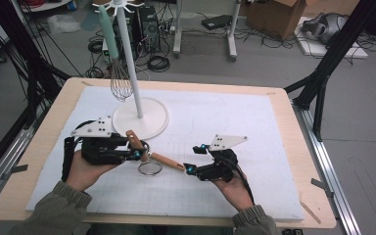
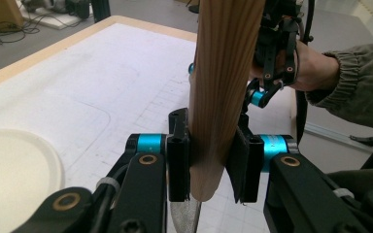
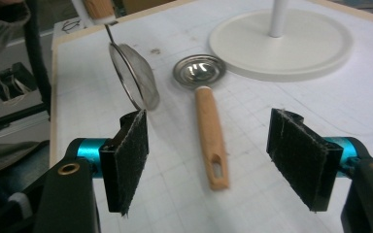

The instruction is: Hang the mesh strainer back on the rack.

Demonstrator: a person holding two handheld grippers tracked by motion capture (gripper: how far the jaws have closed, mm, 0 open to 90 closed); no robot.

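Wooden-handled mesh strainer (image 3: 136,77) is clamped by its handle in the left gripper (image 1: 134,154), held above the mat. Right gripper (image 3: 213,155) stands open over the wooden-handled metal spoon (image 3: 209,131); next, probably close on that handle.

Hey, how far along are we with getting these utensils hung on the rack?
Done: the whisk hangs on the rack. In hand: the left gripper has its jaws shut on the strainer handle, not yet hung. Left: the spoon lies on the mat before the open right gripper.
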